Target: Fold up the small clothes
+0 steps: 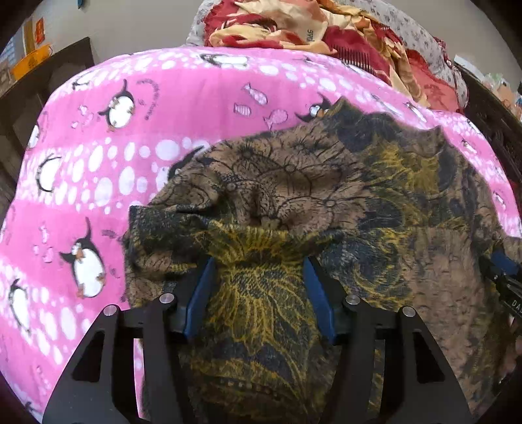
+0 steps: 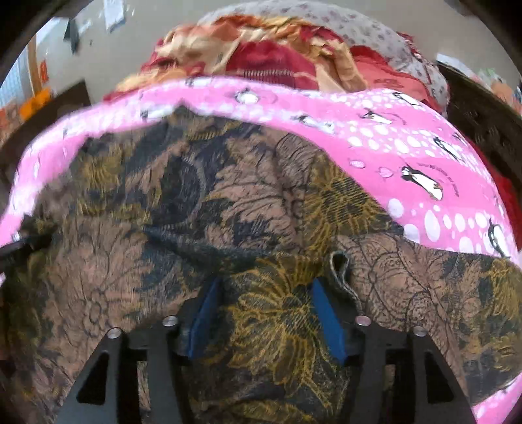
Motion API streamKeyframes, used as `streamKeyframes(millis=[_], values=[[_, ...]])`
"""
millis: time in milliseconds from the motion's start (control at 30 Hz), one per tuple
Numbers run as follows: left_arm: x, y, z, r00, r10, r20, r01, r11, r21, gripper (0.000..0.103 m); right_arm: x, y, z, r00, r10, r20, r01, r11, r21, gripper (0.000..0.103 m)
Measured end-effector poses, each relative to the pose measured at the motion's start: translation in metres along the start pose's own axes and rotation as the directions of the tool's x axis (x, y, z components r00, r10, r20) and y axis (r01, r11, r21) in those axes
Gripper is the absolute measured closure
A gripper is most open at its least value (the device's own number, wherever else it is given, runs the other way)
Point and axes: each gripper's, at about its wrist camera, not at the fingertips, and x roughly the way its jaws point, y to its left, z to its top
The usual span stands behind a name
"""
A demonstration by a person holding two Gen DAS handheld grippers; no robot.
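Observation:
A brown garment printed with dark and yellow flowers lies rumpled on a pink penguin blanket. My left gripper points down at the garment's near left edge. A bunched fold of the cloth fills the gap between its blue pads, which stand apart and loose around it. My right gripper is over the same garment, its pads also apart with flat cloth between them. A small fabric loop sticks up beside its right finger. Each gripper shows at the edge of the other's view.
A heap of red, orange and grey patterned clothes lies behind the blanket. Dark wooden furniture stands at the left and a dark frame at the right. Bare pink blanket lies to the garment's left and right.

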Motion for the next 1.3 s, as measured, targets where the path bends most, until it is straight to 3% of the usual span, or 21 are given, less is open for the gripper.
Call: streamKeyframes(millis=[67,133,200,267,333,367,400,467,533,600,667,767,833,900,967,1033,1133,1200,1300], values=[[-0.024,0.002,-0.005,0.997,-0.052,0.058,0.053,0.998,-0.018,0.047,-0.015,0.004,0.005,1.000,-0.028,-0.005,0.028,1.000,-0.008,0.045],[-0.047,-0.003,-0.021,0.990,-0.097,0.105,0.097,0.995,0.010,0.047,-0.041,0.013,0.005,0.996,-0.041,0.075,0.044,0.998,-0.034,0.045],[-0.051,-0.013,-0.050,0.987,-0.122,0.100,0.118,0.992,0.042,0.047,-0.066,0.031,-0.006,0.991,0.024,0.130,-0.016,0.998,-0.061,0.044],[-0.036,-0.015,-0.074,0.993,-0.113,0.037,0.111,0.992,0.056,0.047,-0.068,0.050,-0.022,0.992,0.068,0.103,-0.058,0.994,-0.095,0.039],[-0.034,-0.015,-0.087,0.990,-0.106,0.093,0.098,0.992,0.080,0.045,-0.046,0.074,-0.042,0.999,0.039,0.015,-0.036,0.988,-0.153,0.036],[-0.036,-0.016,-0.085,0.992,-0.098,0.085,0.091,0.992,0.084,0.045,-0.034,0.080,-0.052,1.000,0.004,-0.015,-0.006,0.986,-0.165,0.035],[-0.040,-0.017,-0.083,0.994,-0.085,0.070,0.079,0.993,0.085,0.045,-0.041,0.078,-0.051,1.000,0.010,0.019,-0.007,0.991,-0.137,0.035],[-0.050,-0.018,-0.079,0.995,-0.076,0.060,0.071,0.994,0.085,0.045,-0.053,0.068,-0.041,0.999,0.032,-0.040,-0.035,0.997,-0.071,0.037],[-0.057,-0.022,-0.076,0.992,-0.096,0.079,0.088,0.992,0.095,0.045,-0.088,0.049,-0.026,0.999,0.006,0.041,-0.005,0.999,-0.035,0.038],[-0.053,-0.019,-0.089,0.990,-0.124,0.071,0.116,0.987,0.112,0.028,-0.124,0.021,-0.013,0.993,-0.029,0.116,0.031,0.999,-0.015,0.037],[-0.042,-0.013,-0.109,0.987,-0.143,0.078,0.133,0.983,0.124,0.027,-0.151,-0.017,-0.007,0.986,-0.059,0.157,0.057,0.998,0.017,0.036],[-0.047,-0.011,-0.107,0.984,-0.161,0.082,0.151,0.981,0.119,0.023,-0.179,-0.097,-0.015,0.970,-0.180,0.161,0.164,0.981,0.109,0.034],[-0.047,-0.013,-0.107,0.985,-0.149,0.084,0.138,0.982,0.129,0.023,-0.189,-0.165,-0.027,0.972,-0.206,0.110,0.176,0.956,0.234,0.034],[-0.045,-0.012,-0.105,0.986,-0.146,0.084,0.135,0.982,0.131,0.023,-0.188,-0.230,-0.049,0.984,-0.169,0.049,0.136,0.906,0.400,0.034],[-0.044,-0.012,-0.107,0.986,-0.147,0.084,0.135,0.982,0.130,0.023,-0.185,-0.283,-0.085,0.992,-0.123,0.025,0.087,0.818,0.569,0.034],[-0.045,-0.011,-0.106,0.986,-0.147,0.084,0.135,0.982,0.131,0.023,-0.182,-0.325,-0.125,0.997,-0.070,0.039,0.020,0.688,0.725,0.047],[-0.044,-0.012,-0.106,0.986,-0.147,0.084,0.135,0.982,0.131,0.023,-0.161,-0.363,-0.167,0.986,0.070,0.149,-0.164,0.467,0.869,0.054],[-0.044,-0.012,-0.105,0.986,-0.143,0.084,0.132,0.982,0.134,0.023,-0.154,-0.370,-0.175,0.975,0.078,0.208,-0.222,0.411,0.884,0.054],[-0.041,-0.014,-0.103,0.987,-0.138,0.082,0.127,0.983,0.135,0.023,-0.143,-0.378,-0.174,0.960,0.068,0.271,-0.277,0.374,0.885,0.054]])
